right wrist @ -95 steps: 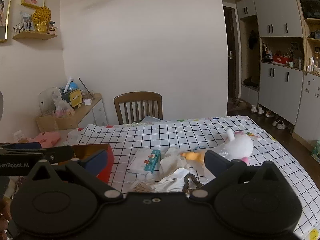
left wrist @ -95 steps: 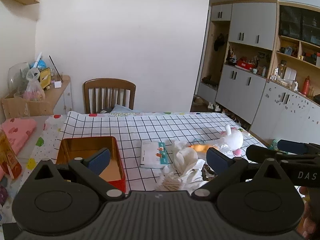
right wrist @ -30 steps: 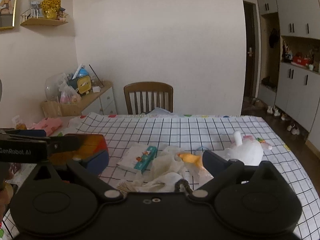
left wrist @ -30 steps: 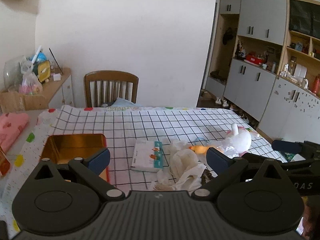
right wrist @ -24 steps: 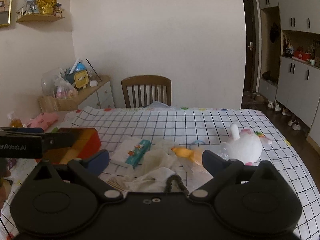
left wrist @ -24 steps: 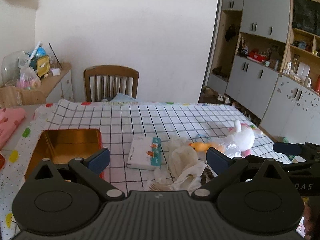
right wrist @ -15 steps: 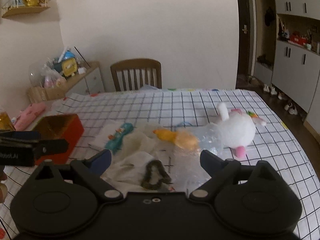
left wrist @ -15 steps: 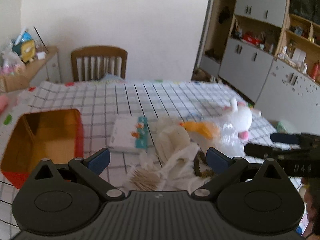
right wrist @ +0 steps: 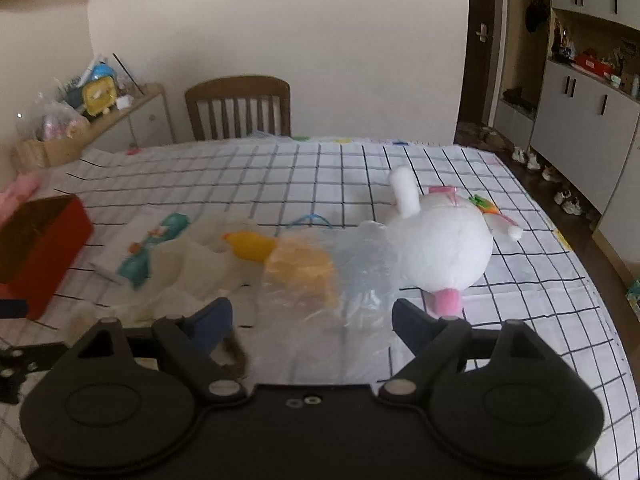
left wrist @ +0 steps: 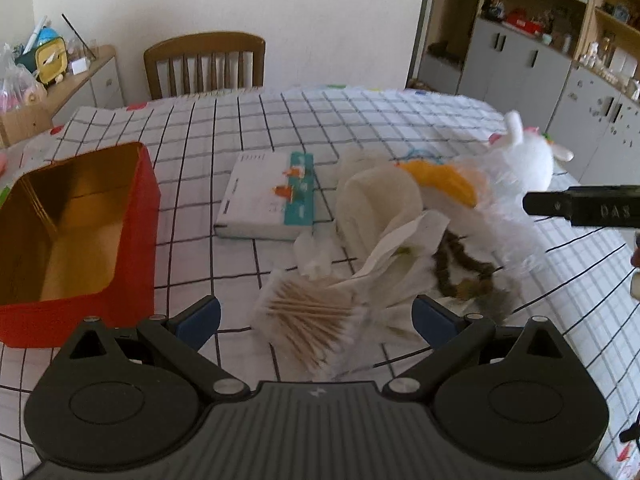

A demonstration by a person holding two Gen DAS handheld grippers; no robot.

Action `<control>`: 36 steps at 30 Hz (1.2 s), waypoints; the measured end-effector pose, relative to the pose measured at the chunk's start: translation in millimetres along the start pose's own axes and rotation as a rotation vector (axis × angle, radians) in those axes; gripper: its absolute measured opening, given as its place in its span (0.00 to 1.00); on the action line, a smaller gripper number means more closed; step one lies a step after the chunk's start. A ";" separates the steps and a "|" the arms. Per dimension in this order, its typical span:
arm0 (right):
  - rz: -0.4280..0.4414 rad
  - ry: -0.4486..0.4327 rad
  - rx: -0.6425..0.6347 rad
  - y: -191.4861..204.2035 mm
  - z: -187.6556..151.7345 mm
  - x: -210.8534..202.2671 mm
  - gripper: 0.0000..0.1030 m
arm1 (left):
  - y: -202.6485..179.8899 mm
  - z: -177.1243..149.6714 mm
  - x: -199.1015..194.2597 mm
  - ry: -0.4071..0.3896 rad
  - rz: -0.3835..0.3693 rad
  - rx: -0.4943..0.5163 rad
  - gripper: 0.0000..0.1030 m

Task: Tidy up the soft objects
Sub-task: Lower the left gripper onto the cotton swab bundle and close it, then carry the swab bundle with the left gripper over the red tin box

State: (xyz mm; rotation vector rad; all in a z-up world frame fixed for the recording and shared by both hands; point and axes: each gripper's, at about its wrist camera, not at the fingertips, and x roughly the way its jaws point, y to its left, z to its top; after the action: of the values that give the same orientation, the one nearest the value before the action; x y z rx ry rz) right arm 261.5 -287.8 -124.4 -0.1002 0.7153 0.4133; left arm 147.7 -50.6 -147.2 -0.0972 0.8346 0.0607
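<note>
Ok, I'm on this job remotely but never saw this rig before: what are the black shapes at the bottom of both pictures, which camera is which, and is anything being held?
There is no robot arm. A person carries a two-finger gripper in each hand, and a fisheye camera on each looks forward along its fingers, so the black shapes are the grippers themselves.

One picture looks past the left gripper, open above a bundle of cotton swabs. The other looks past the right gripper, whose jaws are closing over a clear plastic bag without pinching it yet. Nothing is held.

On the checked tablecloth lie an open red tin, a white and teal box, crumpled white cloth, an orange soft toy and a white plush toy.
</note>
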 end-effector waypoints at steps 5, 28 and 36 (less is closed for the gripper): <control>0.025 0.068 0.028 -8.9 0.0 31.4 0.84 | 2.9 -2.6 16.1 0.042 0.005 0.012 0.99; 0.074 0.137 -0.004 -5.6 -4.2 47.5 0.19 | 9.8 -3.9 35.1 0.102 -0.034 -0.010 0.55; 0.079 0.092 0.007 -7.6 -0.6 29.3 0.03 | 12.4 -6.3 28.3 0.078 -0.035 -0.010 0.48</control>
State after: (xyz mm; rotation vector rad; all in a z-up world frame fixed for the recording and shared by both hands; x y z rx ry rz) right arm 284.1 -285.2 -144.4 -0.0854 0.8129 0.4841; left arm 160.9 -38.6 -173.2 -0.1236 0.9102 0.0283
